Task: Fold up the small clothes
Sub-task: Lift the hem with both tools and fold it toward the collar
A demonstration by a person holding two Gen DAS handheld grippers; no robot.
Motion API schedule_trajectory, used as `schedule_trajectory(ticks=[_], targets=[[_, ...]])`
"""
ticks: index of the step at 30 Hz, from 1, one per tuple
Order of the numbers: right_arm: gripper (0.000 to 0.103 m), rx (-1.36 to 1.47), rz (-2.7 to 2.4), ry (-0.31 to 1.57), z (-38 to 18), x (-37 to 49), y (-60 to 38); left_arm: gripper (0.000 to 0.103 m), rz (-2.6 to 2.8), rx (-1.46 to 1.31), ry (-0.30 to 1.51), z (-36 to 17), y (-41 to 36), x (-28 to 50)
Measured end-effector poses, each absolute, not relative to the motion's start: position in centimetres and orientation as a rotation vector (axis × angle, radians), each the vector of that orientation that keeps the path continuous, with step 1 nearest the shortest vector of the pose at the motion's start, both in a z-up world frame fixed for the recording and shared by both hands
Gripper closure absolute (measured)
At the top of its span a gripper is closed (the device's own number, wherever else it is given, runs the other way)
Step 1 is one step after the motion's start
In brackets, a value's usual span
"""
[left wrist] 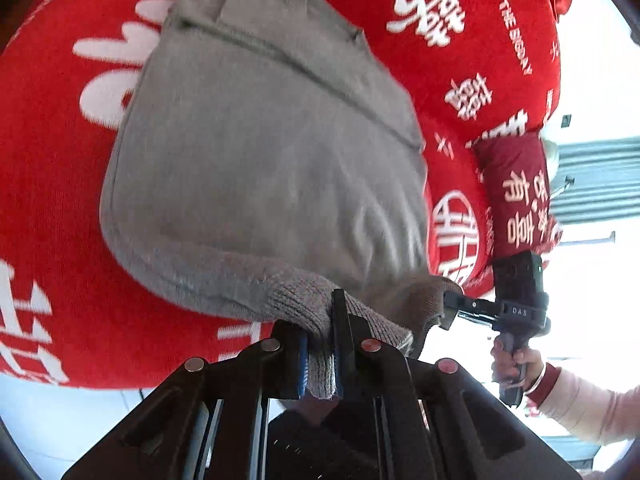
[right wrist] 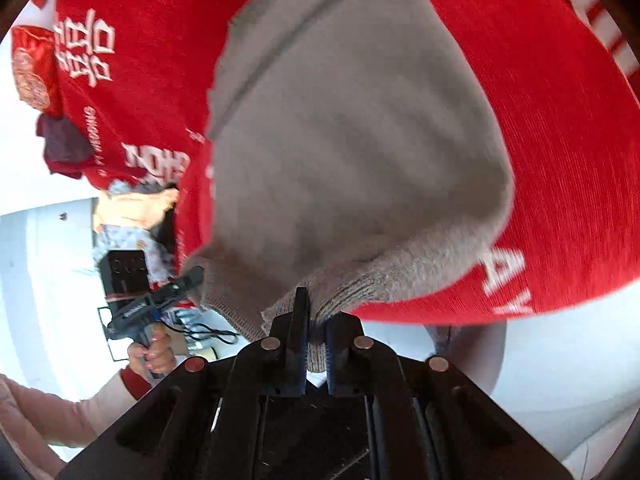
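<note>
Left wrist view: our left gripper (left wrist: 320,354) is pinching the grey garment's (left wrist: 260,152) ribbed hem at lower centre. Our right gripper (right wrist: 316,340) is clamping that hem too, above the red cloth (right wrist: 560,160).

grey knit garment, lifted by its ribbed hem

i see the grey garment (left wrist: 256,152) hanging stretched over the red printed cloth (left wrist: 460,80), its ribbed hem (right wrist: 344,284) bunched at two pinched spots near me, its far end with a seam line lying further away.
</note>
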State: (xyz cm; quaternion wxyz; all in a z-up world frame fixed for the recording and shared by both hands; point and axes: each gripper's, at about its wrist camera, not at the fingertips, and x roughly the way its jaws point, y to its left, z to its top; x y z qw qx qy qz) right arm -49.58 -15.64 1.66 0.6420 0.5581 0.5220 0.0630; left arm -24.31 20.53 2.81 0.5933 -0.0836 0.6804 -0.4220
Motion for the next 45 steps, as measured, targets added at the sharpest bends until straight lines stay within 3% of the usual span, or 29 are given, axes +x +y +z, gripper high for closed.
schedule_trajectory(ticks=[11, 24, 39, 42, 45], targets=[[0.096, 1.232, 0.185, 1.030, 5.4, -41.6, -22.8, 0.093, -0.917, -0.302, 1.419, 7.6, 17.1, -15.8], [0.096, 1.159, 0.175, 0.946, 5.9, -29.1, -32.4, 0.093, -0.832, -0.296, 1.302, 8.2, 9.8, -5.4], [0.096, 1.222, 0.069, 1.079, -4.9, -20.1, -36.8, 0.093, -0.569, -0.253, 1.418, -2.3, 4.4, 2.3], [0.095, 1.230, 0.042, 1.110, -6.8, -19.6, -36.9, 0.081, -0.510, -0.215, 1.442, -3.3, 4.0, 2.8], [0.093, 1.240, 0.011, 1.136, -7.7, -19.1, -37.1, 0.081, -0.485, -0.172, 1.419, -2.5, 3.7, 2.9]])
